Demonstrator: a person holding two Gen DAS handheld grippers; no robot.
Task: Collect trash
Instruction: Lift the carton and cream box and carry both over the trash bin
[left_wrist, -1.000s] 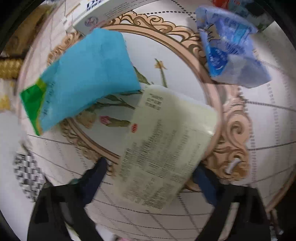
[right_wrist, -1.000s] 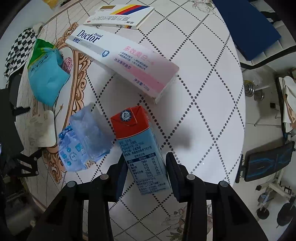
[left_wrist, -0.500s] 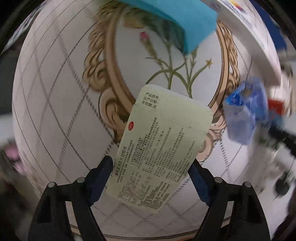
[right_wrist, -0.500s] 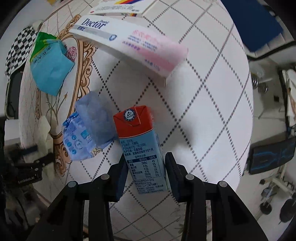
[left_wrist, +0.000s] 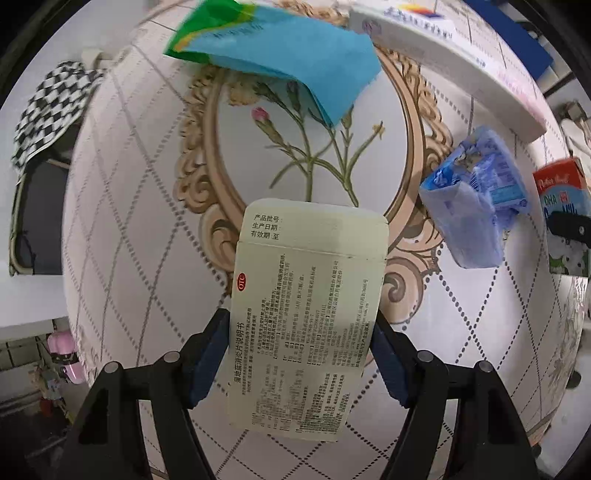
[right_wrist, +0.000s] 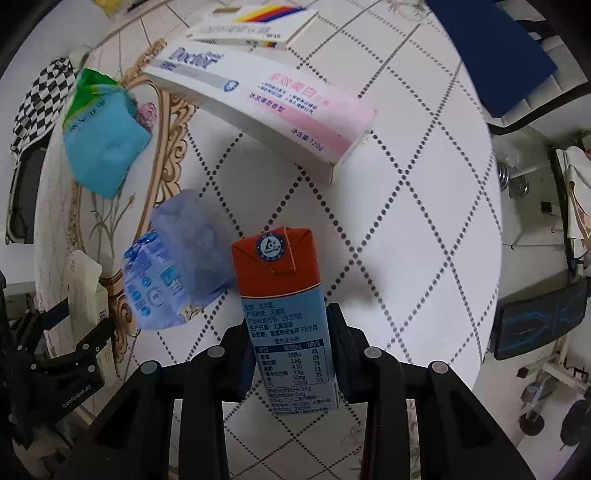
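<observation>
1. Left side: the left gripper (left_wrist: 299, 354) points down over the tabletop (left_wrist: 129, 229), its fingers (left_wrist: 207, 354) on either side of the pale medicine box (left_wrist: 306, 314) and closing. Their pads sit right at the box's long edges; I judge the grip just made or about to seat.
2. Centre: a teal and green packet (left_wrist: 288, 55), a crumpled blue wrapper (right_wrist: 173, 266) and a long toothpaste box (right_wrist: 266, 107) lie on the tabletop, apart from both grippers. These look like trash yet to be gathered.
3. Right side: the right gripper (right_wrist: 291, 350) has its fingers (right_wrist: 341, 350) against both sides of the milk carton (right_wrist: 284, 310), narrowing onto it.
4. Step in hand, as I read it: both hands are securing a piece of trash at once.
5. Next move likely calls for firm closure on each, then a straight lift clear of the wrapper beside the carton. No bin shows in either view.
</observation>
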